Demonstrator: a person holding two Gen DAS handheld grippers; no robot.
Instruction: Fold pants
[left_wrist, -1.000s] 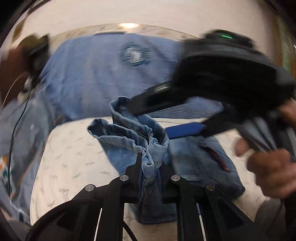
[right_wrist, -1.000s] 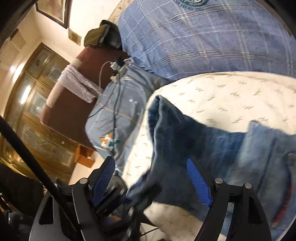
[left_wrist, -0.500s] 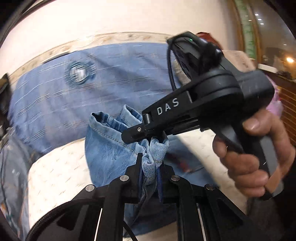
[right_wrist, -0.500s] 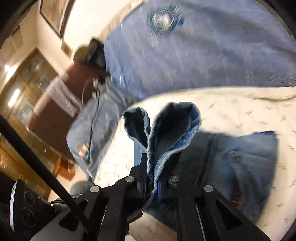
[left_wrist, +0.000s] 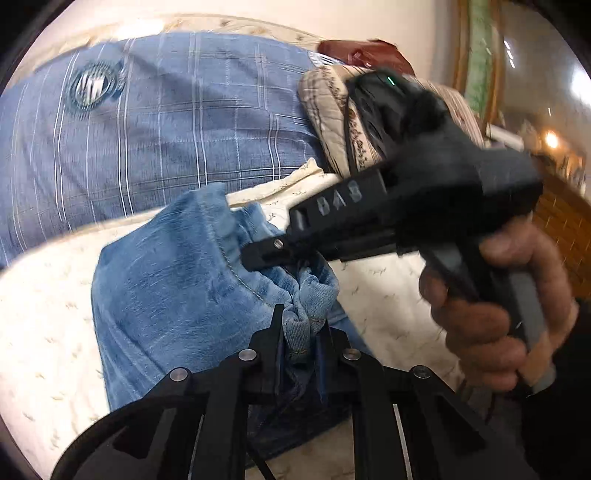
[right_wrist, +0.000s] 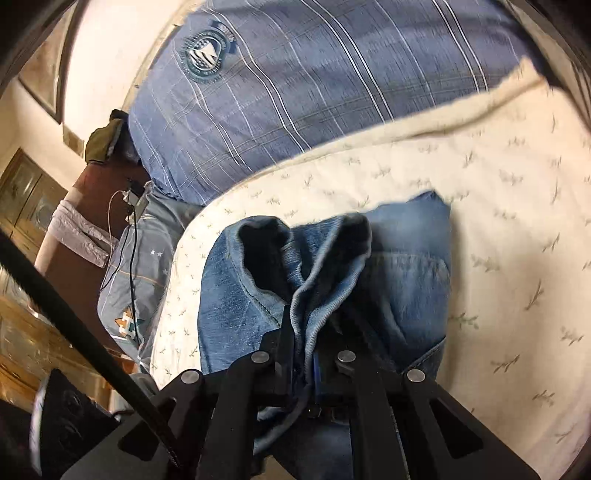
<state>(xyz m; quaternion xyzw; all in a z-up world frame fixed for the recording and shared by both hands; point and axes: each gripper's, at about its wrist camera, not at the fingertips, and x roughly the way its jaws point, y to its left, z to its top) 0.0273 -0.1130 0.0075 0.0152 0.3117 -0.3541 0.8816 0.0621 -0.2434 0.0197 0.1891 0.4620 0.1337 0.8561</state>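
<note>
Blue denim pants (left_wrist: 166, 288) lie on the cream bed sheet (left_wrist: 44, 314), with a leg end lifted and bunched. My left gripper (left_wrist: 299, 321) pinches the hem, its jaws easing open slightly with denim still pressed between them. Just beyond it, my right gripper (left_wrist: 255, 258), held by a person's hand (left_wrist: 491, 314), bites the same hem. In the right wrist view, the right gripper (right_wrist: 303, 317) is shut on a fold of hem, and the pants (right_wrist: 406, 266) spread out beneath and to the right.
A large blue plaid pillow (left_wrist: 166, 129) fills the head of the bed, also as the plaid pillow (right_wrist: 314, 92). A beige patterned cushion (left_wrist: 328, 110) lies at right. A light-blue pillow (right_wrist: 140, 288), a charger cable (right_wrist: 133, 221) and a wooden cabinet (right_wrist: 22, 206) sit past the bed's left edge.
The right gripper went from wide open to shut on the hem beside the left one. Both grippers then carried the leg end across the bed, over the rest of the pants.
</note>
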